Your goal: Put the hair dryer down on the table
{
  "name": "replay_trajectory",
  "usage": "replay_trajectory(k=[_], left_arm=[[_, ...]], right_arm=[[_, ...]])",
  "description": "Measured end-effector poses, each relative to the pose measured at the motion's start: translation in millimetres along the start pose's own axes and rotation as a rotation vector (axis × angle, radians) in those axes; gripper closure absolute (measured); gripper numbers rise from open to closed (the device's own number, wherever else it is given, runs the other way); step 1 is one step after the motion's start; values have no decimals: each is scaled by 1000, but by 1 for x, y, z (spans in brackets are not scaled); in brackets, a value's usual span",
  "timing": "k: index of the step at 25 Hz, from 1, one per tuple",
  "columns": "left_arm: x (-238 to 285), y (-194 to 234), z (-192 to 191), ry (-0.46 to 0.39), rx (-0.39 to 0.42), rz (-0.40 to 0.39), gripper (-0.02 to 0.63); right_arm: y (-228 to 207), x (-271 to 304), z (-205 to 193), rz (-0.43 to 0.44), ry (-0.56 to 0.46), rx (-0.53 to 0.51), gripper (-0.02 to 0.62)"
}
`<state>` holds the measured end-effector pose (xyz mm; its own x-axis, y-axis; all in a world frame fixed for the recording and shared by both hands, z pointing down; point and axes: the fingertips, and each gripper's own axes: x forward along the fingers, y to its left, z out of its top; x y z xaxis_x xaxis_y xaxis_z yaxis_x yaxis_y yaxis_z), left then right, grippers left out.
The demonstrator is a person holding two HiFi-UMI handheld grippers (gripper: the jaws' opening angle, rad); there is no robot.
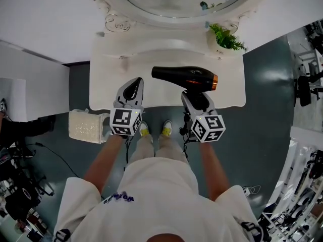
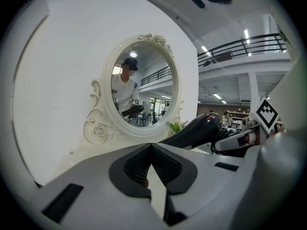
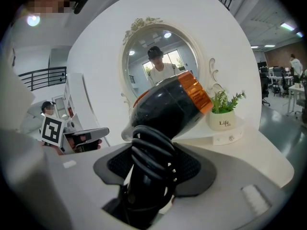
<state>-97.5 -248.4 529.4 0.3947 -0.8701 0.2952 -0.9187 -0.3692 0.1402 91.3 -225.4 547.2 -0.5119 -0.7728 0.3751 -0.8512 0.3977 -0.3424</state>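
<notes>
A black hair dryer (image 1: 184, 78) with an orange ring lies level over the white dressing table (image 1: 108, 79), its nozzle pointing left. My right gripper (image 1: 195, 96) is shut on its handle, which has the cord coiled around it (image 3: 152, 152). In the right gripper view the dryer's body (image 3: 168, 104) rises just past the jaws. Whether the dryer touches the tabletop I cannot tell. My left gripper (image 1: 133, 88) hovers over the table's front left, pads meeting (image 2: 151, 150) with nothing between them. From it the dryer (image 2: 196, 130) shows to the right.
An oval mirror (image 1: 181, 1) in an ornate white frame stands at the back of the table. A small potted plant (image 1: 227, 38) sits at the back right. A beige cushioned stool (image 1: 88, 126) stands on the floor at the table's left front. The person's feet are under the table edge.
</notes>
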Motion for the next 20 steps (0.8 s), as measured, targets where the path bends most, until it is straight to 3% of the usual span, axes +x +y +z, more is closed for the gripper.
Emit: replay_trajectory(k=[20], left_arm=[[33,4,-31,25,-40,6,598]], right_arm=[[-22,41,-22,-34,26,27,339]])
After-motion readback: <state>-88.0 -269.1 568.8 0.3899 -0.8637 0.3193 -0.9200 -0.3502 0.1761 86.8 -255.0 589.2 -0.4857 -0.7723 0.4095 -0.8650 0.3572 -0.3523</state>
